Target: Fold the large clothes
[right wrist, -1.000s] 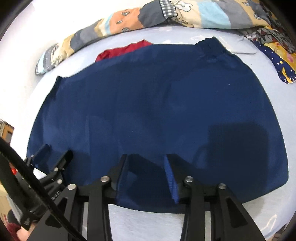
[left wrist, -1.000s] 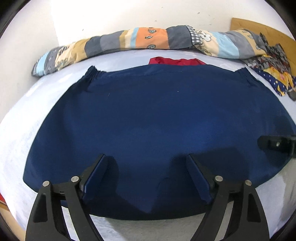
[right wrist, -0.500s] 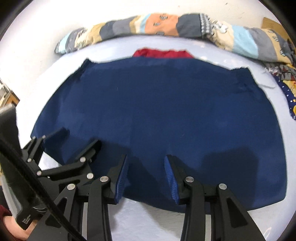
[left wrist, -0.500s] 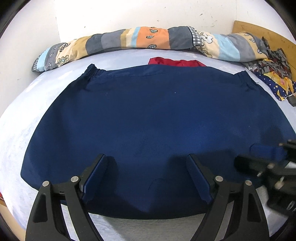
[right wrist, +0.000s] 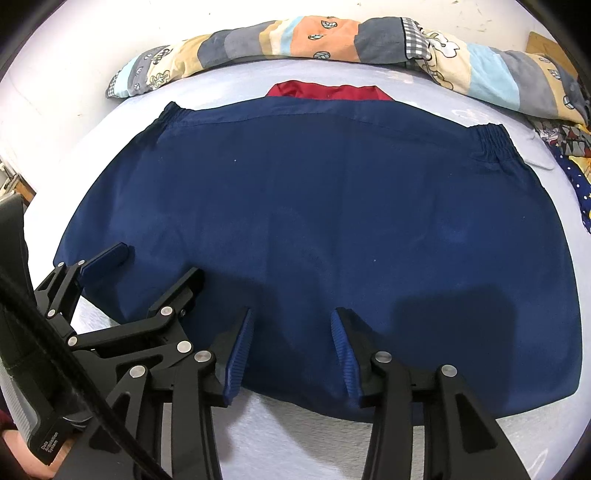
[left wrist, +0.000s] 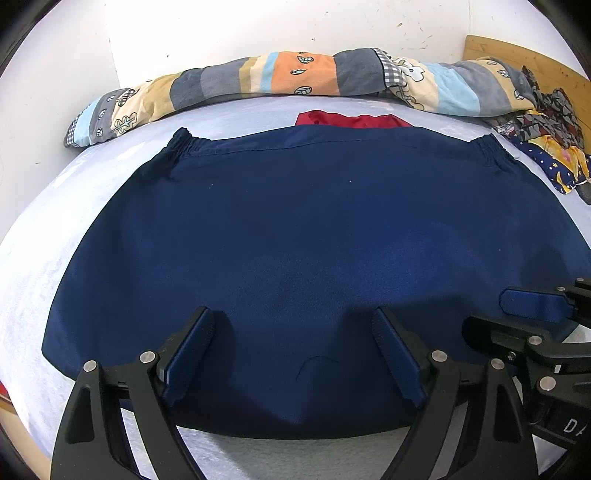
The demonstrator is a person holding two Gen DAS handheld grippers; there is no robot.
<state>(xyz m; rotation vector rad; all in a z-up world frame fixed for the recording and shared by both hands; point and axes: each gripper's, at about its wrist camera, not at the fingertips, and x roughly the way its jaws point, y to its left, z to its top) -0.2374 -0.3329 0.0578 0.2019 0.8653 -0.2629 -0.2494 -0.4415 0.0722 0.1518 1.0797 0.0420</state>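
The navy garment lies flat on the bed, unfolded; left gripper spread wide, right gripper opening, both empty near its hem.

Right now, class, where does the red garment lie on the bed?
In both wrist views the red garment lies at the far middle, partly tucked under the navy garment's waistband edge, just before the patchwork quilt.

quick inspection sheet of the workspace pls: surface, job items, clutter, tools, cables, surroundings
Surface: pale bed sheet, bare at the edges.
Job's things: navy garment spread flat, elastic band at far edge; red cloth peeks out behind it.
Clutter: patchwork blanket roll along the wall; patterned clothes pile at the far right.
Tools: left tool open over near hem; right tool opening, nothing pinched.
Cables: black cable by left tool.
Surroundings: white wall, wooden board.
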